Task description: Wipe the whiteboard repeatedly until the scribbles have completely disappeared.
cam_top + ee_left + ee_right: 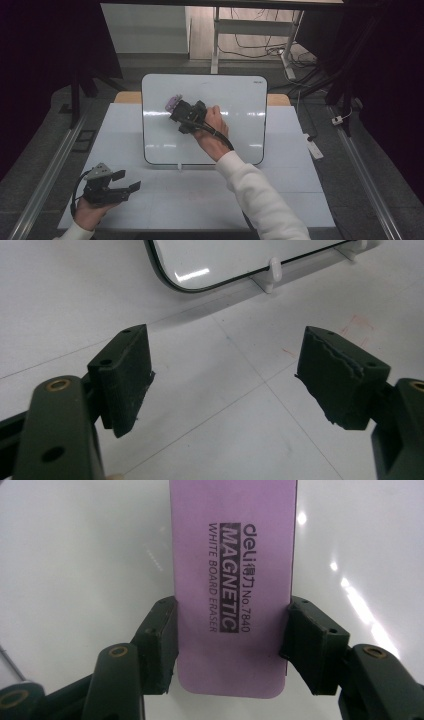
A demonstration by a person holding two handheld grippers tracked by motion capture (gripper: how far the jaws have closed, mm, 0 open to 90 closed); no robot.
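a person seated at a white table (280,195) works a purple whiteboard eraser (232,580) across a whiteboard (240,100) that lies flat on small white feet near the table's far edge. the right gripper (232,645) pinches the eraser by its two long sides, one black pad pressed to each edge, with the printed face reading "deli magnetic white board eraser no.7840" turned toward that gripper's camera. in the high view the right gripper (181,111) sits over the upper left part of the board, the eraser (172,103) poking out beyond it toward the board's top left corner; the eraser appears to rest flat on the glossy surface, though the contact itself is hard to make out from above. a white sleeve (260,195) reaches in diagonally from the bottom edge.

the left gripper (122,187) is held low over the table's near left corner, well apart from the board, its jaws spread wide with nothing between them. the left gripper view looks past those worn black pads (127,372) to bare tabletop (225,430) and the board's rounded near corner (170,282), propped on a white foot (272,272). faint red marks (357,325) show on the table beside it.
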